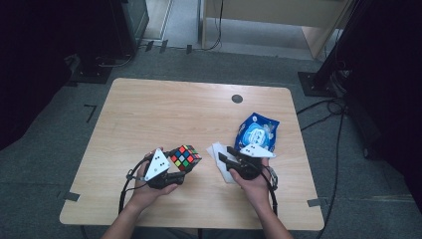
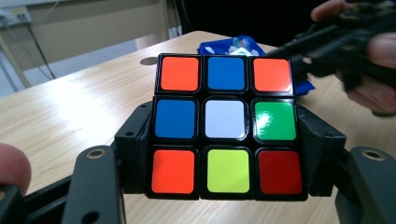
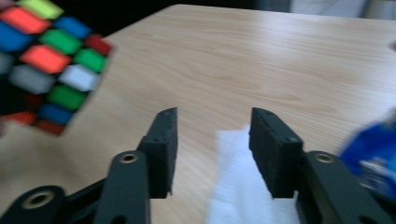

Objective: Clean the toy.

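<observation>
While the left claw (image 2: 224, 140) is clamping the puzzle cube (image 2: 225, 125), the right claw (image 3: 212, 149) is standing released, apparently above a white tissue (image 3: 238, 186) on the surface (image 1: 164, 109).

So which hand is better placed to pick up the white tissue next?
Right. The right gripper hangs over the white tissue with its jaws open and nothing between them; the left gripper is shut on the puzzle cube.

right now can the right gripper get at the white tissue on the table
Probably yes. The right gripper has its jaws open with nothing between them, and the white tissue lies flat on the table just below and ahead of them. The blue wipes pack sits beside it, not over it.
</observation>
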Demonstrator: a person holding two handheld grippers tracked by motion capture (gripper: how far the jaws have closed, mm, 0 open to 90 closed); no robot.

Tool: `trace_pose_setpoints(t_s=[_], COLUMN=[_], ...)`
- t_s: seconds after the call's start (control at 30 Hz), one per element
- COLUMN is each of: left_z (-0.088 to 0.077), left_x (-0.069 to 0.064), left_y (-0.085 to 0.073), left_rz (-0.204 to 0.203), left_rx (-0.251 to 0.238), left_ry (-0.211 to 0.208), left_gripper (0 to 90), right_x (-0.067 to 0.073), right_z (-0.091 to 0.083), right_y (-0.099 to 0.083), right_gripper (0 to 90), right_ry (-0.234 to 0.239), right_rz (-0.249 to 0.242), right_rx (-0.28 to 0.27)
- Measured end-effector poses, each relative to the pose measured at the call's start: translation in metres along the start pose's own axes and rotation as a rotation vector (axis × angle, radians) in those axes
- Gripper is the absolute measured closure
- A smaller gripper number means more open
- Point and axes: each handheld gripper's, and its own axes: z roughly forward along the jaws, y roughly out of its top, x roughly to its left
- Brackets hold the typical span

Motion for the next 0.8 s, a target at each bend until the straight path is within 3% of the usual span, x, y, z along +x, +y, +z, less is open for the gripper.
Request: trace_pose_setpoints(t_s=[0.03,0.07,0.1,0.13,0.3,0.5,0.63,0.8], left_z=[0.0,0.0,0.0,-0.002,-0.004,-0.005,-0.005,-0.002], left_x=[0.0,0.004,0.004,0.008,0.013,0.013,0.011,0.005], left_y=[0.0,0.001,0.001,0.002,0.004,0.006,0.008,0.01], left_rz=[0.0,-0.028,-0.028,-0.062,-0.093,-0.103,-0.112,-0.117], left_rx=[0.0,0.013,0.013,0.014,0.012,0.003,0.002,0.012], left_ry=[0.0,0.018,0.018,0.023,0.027,0.02,0.01,-0.011], left_gripper=[34.2,34.1,34.1,34.1,34.1,34.1,34.1,34.1], right_x=[0.0,0.009,0.009,0.018,0.036,0.041,0.05,0.058], right_z=[0.0,0.004,0.004,0.009,0.016,0.015,0.013,0.013], right_y=[0.0,0.0,0.0,-0.001,-0.005,-0.005,-0.004,-0.004], right_gripper=[51.1,44.8,44.8,39.5,34.9,33.5,31.8,30.1], right_ry=[0.0,0.079,0.079,0.131,0.175,0.197,0.183,0.173], right_rz=[0.0,-0.004,-0.004,-0.023,-0.107,-0.13,-0.2,-0.244], right_rx=[0.0,0.004,0.004,0.015,0.028,-0.001,-0.03,-0.041])
